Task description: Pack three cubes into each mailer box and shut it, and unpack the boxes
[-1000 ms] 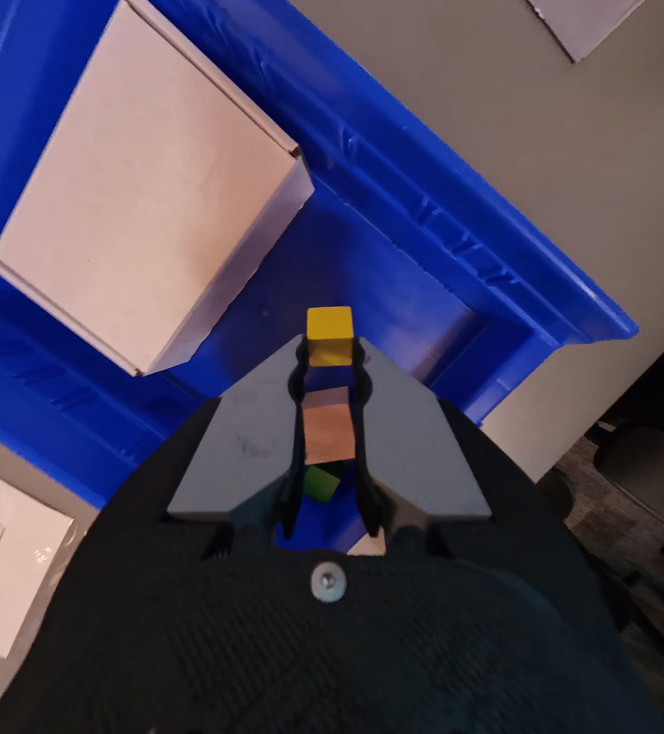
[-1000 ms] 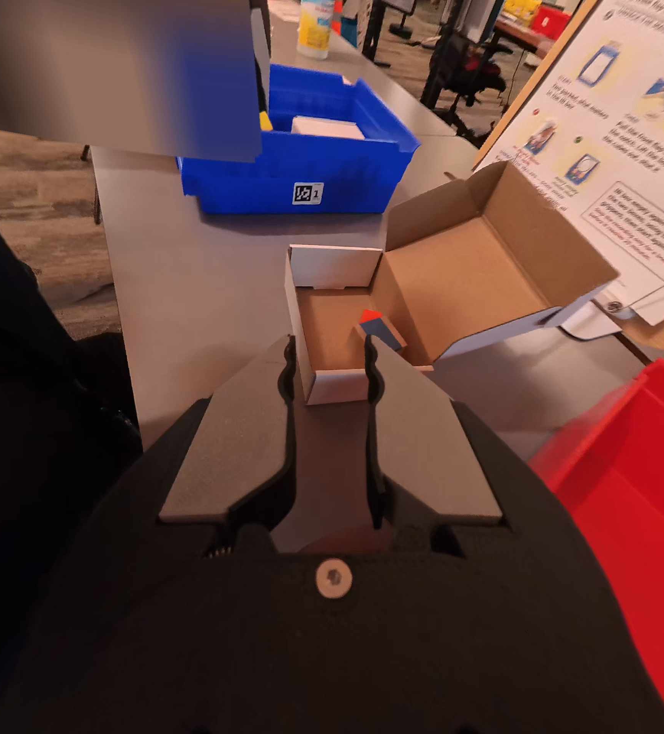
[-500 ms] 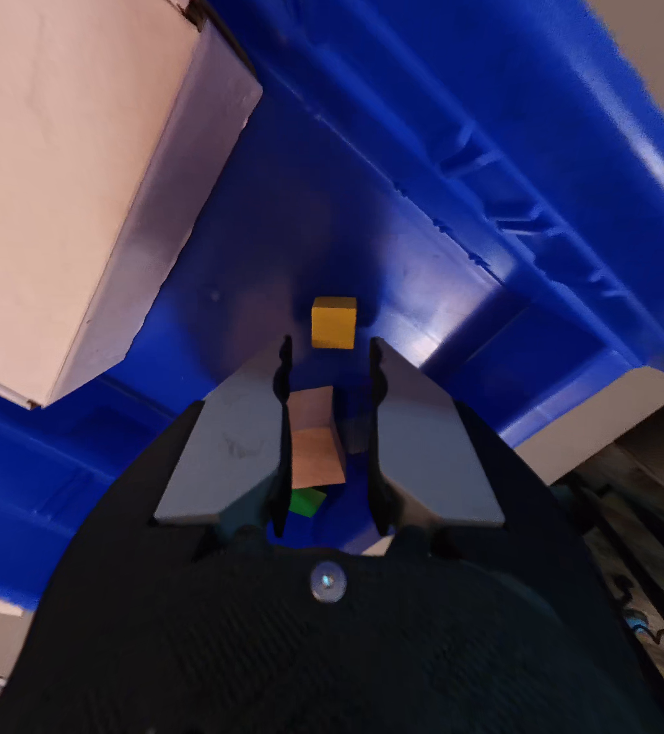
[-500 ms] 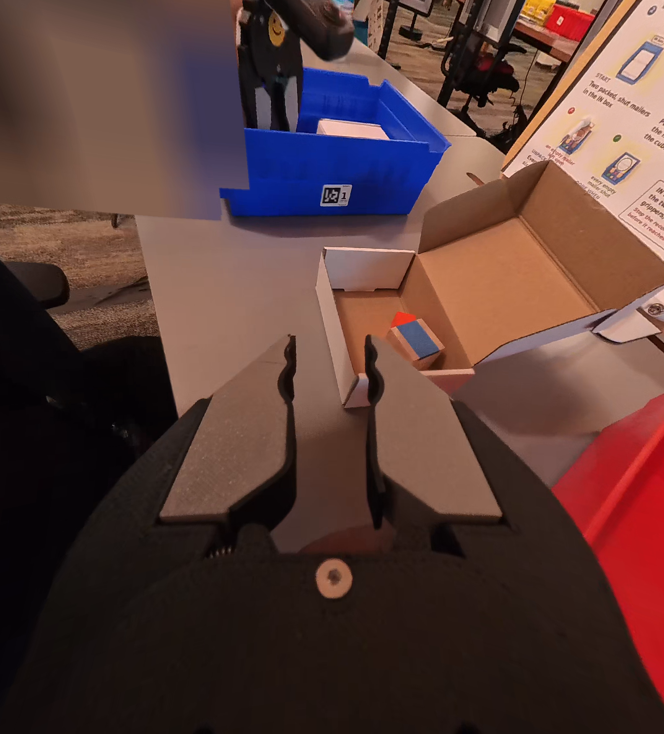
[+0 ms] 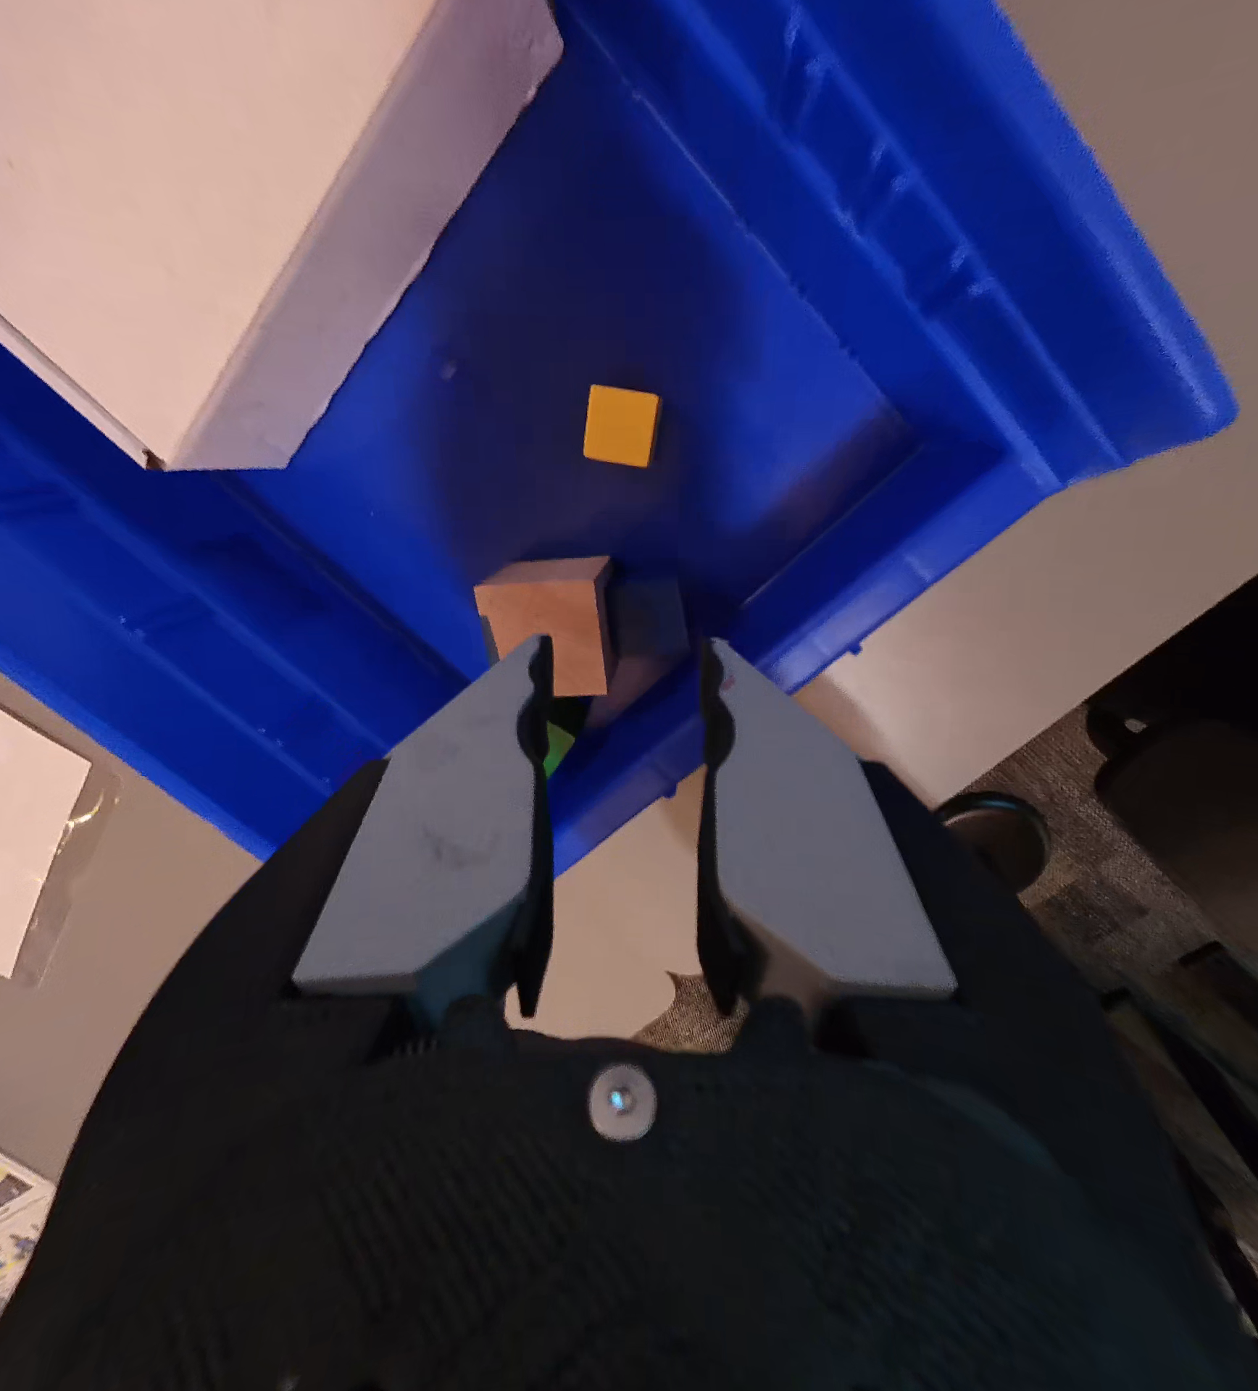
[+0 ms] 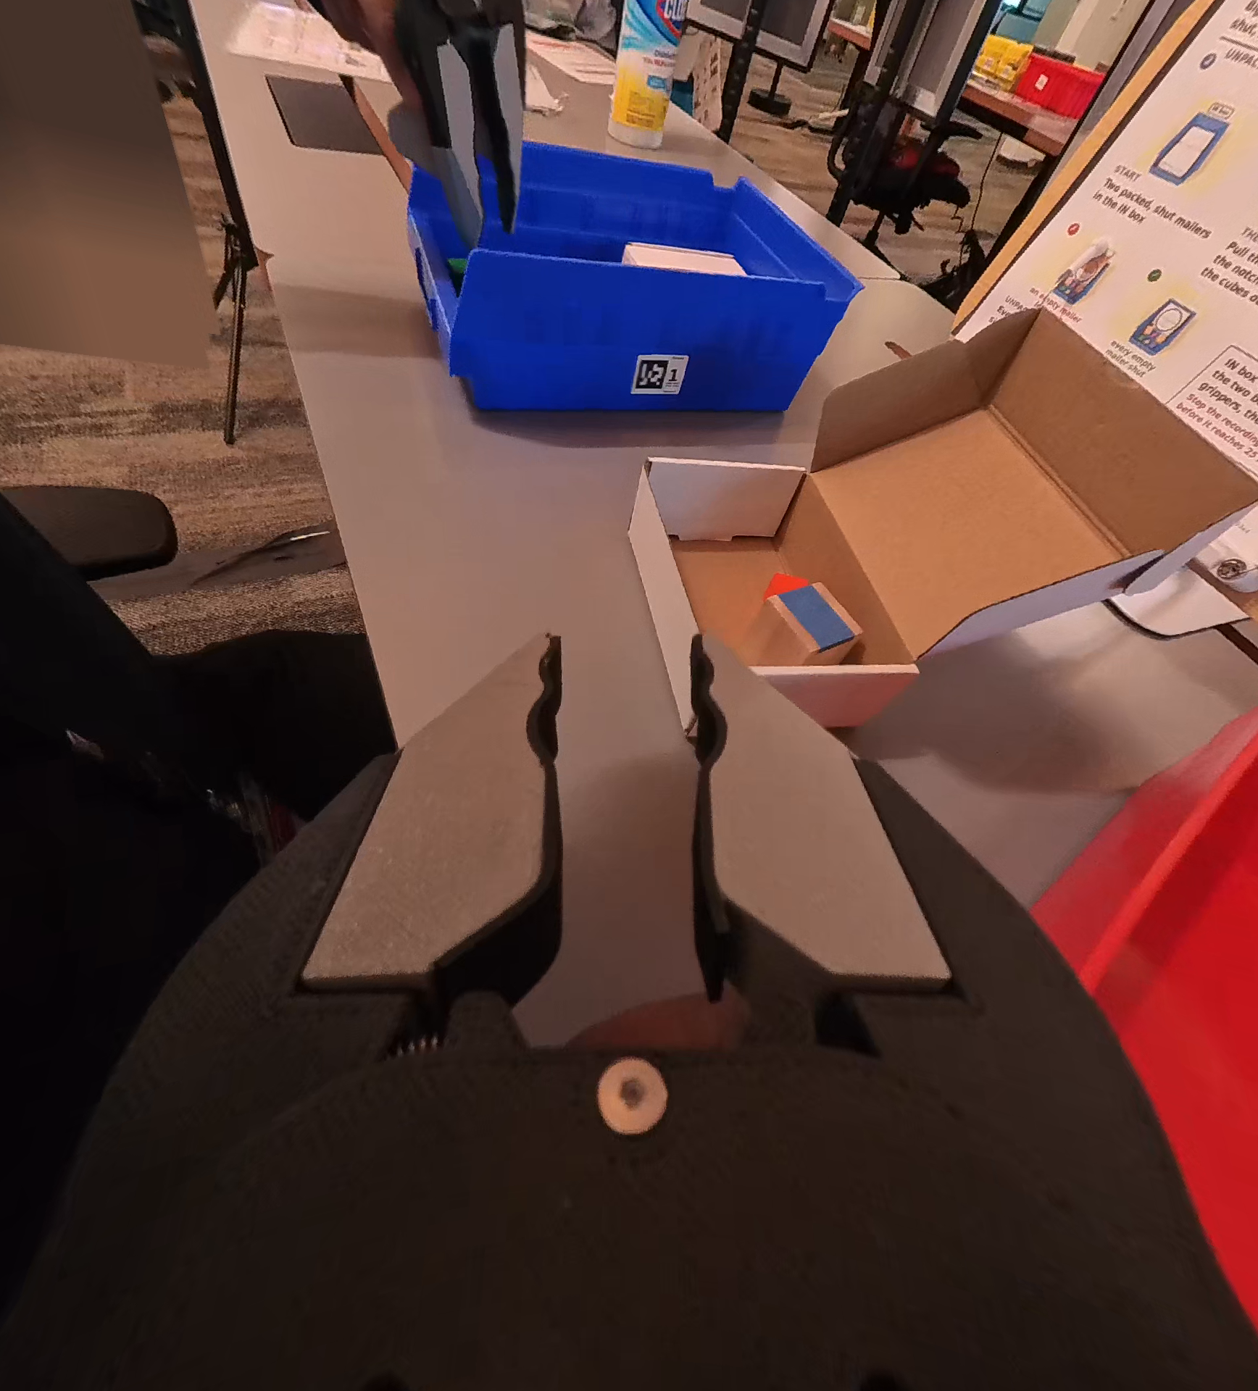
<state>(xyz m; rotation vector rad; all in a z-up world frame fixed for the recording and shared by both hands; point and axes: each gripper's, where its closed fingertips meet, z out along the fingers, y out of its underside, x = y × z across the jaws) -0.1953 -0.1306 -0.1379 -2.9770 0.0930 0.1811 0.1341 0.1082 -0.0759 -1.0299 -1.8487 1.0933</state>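
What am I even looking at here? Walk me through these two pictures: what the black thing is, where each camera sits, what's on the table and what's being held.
No robot here: a person holds a two-finger gripper in each hand, with a camera on each looking along its fingers.

The left wrist view looks down into a blue bin. The left gripper is open and holds nothing. In the bin lie a yellow cube, a plain wooden cube, a green cube and a shut white mailer box.

The right wrist view looks across the grey table. The right gripper is open and empty too. Ahead stands an open mailer box with cubes inside, a red bin beside it.
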